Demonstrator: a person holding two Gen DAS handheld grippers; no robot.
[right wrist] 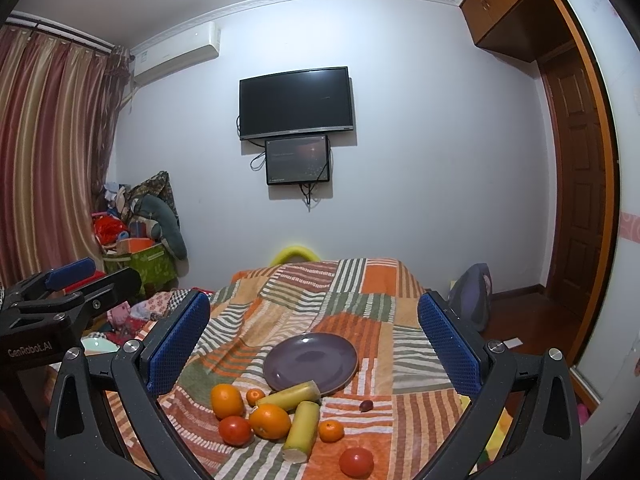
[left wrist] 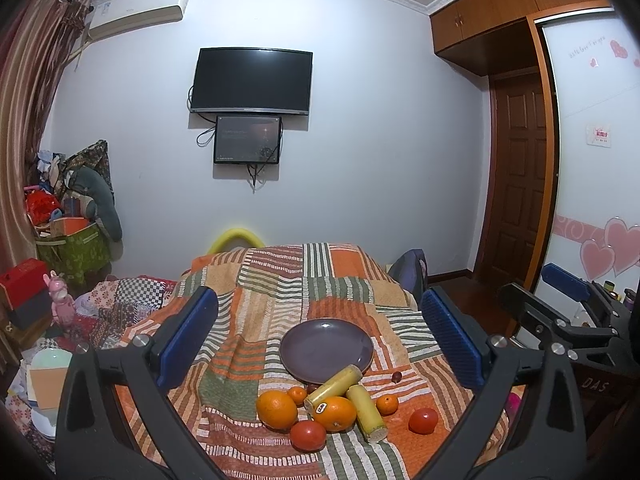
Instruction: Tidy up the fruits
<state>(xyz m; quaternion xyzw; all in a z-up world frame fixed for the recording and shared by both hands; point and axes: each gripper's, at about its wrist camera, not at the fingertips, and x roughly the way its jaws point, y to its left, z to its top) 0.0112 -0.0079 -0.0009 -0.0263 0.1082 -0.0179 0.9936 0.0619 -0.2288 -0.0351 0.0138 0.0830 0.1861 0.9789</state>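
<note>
An empty purple plate rests on the patchwork cloth. In front of it lie two large oranges, one with a sticker. Two small mandarins, two red tomatoes, two yellow stalk pieces and a small dark fruit lie among them. My left gripper hangs open above the pile, holding nothing. My right gripper is open too, above the plate and fruit. The right gripper's body shows at the left view's right edge.
The striped patchwork cloth covers a raised surface that drops off at the far and side edges. Clutter, boxes and a green bin stand at the left. A wall television, a wooden door and a bag on the floor lie beyond.
</note>
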